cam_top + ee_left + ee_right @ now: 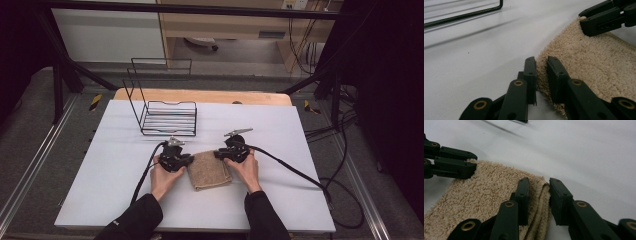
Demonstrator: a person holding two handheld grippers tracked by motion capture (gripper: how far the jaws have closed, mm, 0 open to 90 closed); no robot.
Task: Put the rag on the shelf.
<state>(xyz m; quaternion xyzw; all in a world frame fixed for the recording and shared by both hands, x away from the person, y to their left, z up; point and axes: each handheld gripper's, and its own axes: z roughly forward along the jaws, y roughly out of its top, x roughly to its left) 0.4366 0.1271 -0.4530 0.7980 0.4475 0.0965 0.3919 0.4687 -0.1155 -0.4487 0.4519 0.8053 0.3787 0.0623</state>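
Fingers of my left gripper (pixel 541 80) clamp the folded towel's (pixel 209 170) left edge; my right gripper (pixel 538 200) straddles its right folded edge, apparently pinching it. Towel lies flat on the desk (pixel 125 150) between both hands, its long axis running away from me.

Black sleeves (pixel 135 220); each black tool (pixel 176 159) (brass-coloured rivets) trails a black cable (pixel 287 167).

towel (pixel 210 170) beige, plain | hand-held grippers blk | rack (pixel 167 118) blk wire | table (pixel 125 150) white
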